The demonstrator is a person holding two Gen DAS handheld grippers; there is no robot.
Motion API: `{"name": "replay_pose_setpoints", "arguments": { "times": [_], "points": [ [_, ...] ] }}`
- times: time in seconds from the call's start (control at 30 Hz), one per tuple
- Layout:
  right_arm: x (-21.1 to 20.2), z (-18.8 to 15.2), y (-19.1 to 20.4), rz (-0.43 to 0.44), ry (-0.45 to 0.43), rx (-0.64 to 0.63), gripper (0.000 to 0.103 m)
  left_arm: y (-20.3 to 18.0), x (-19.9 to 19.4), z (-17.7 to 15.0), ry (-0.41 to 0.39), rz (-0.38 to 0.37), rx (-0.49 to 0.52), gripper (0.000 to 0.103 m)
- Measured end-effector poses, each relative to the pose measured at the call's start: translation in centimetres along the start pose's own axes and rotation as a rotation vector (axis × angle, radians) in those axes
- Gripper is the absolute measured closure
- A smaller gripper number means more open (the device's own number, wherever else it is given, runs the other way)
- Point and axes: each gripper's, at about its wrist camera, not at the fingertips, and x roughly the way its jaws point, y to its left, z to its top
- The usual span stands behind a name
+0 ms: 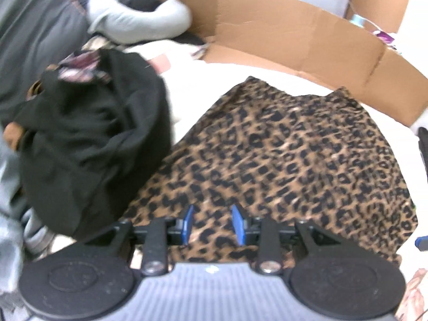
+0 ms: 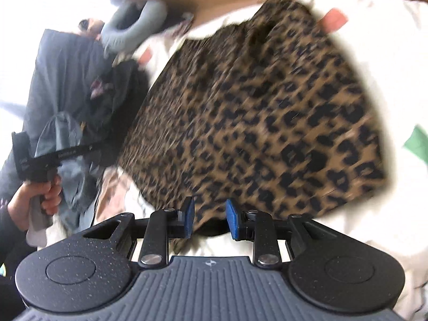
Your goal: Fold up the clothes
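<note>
We see the leopard-print garment spread flat on the white bed surface, directly ahead of and beneath both claws. The left claw stands apart above the near hem, gripping nothing. The right claw is likewise apart over the near corner. A pile of black clothing lies just left of the garment. A cardboard panel borders the far side.

No text, label or number is readable in either view.
</note>
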Motion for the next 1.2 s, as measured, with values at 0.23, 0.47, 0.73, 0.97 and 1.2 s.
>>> {"name": "replay_pose_setpoints", "arguments": {
  "times": [0.23, 0.47, 0.73, 0.97, 1.2],
  "points": [
    [-2.2, 0.3, -3.3, -0.103, -0.115, 0.082, 0.063, -4.8, 2.3, 0.3, 0.028, -0.075, 0.093, 0.068],
    [-2.8, 0.5, -5.1, -0.235, -0.183, 0.051, 0.052, -7.7, 4.3, -0.9, 0.057, -0.132, 0.145, 0.068],
    [-3.5, 0.4, -7.0, -0.404, -0.257, 0.042, 0.043, -8.6, 5.2, -2.5, 0.101, -0.190, 0.084, 0.065],
    [-2.9, 0.1, -9.4, -0.456, -0.279, 0.128, 0.040, -9.4, 6.2, -3.9, 0.173, -0.196, 0.046, 0.065],
    [-2.1, 0.0, -10.8, -0.413, -0.272, 0.185, 0.063, -9.9, 6.0, -4.6, 0.187, -0.222, 0.036, 0.065]
  ]
}}
